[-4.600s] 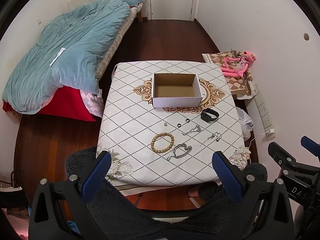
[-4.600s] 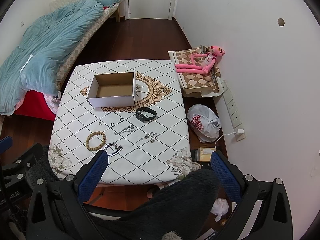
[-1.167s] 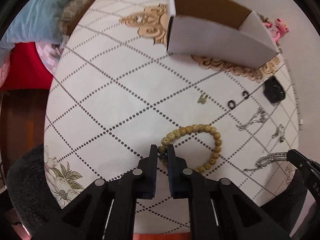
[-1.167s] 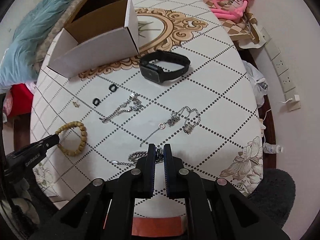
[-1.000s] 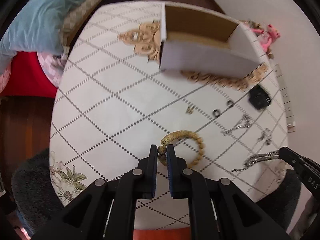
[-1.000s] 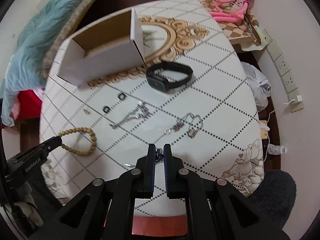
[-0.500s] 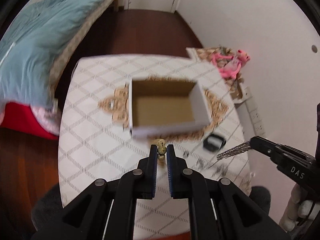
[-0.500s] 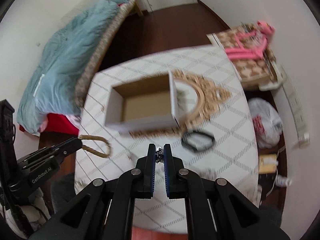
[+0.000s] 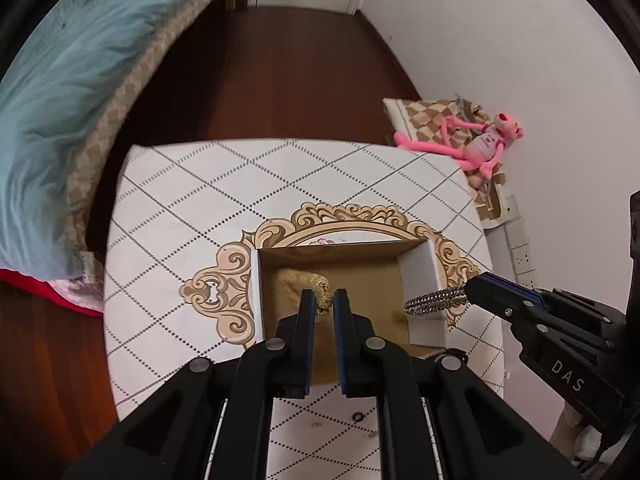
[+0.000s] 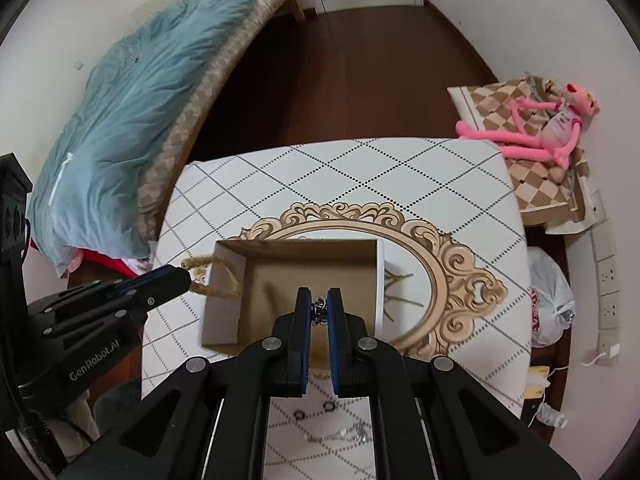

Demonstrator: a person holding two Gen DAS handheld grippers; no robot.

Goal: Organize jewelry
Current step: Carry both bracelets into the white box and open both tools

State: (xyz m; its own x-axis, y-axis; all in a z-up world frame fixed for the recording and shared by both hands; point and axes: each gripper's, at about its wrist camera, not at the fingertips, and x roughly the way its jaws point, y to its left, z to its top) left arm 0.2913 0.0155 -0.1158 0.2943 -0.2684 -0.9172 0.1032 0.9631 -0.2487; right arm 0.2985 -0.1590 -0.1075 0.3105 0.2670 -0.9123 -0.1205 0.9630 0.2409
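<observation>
1. My left gripper (image 9: 323,306) — fingers clamped on the beaded bracelet (image 9: 316,286), held over the open cardboard box (image 9: 420,280).
2. My right gripper (image 10: 319,312) — fingers pinching the silver chain (image 9: 434,303) above the same box.
3. Two small black rings (image 10: 313,410) lie on the tablecloth (image 10: 360,176).

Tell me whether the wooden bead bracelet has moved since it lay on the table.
Yes: the left claw has carried the wooden bead bracelet up over the open cardboard box.
</observation>
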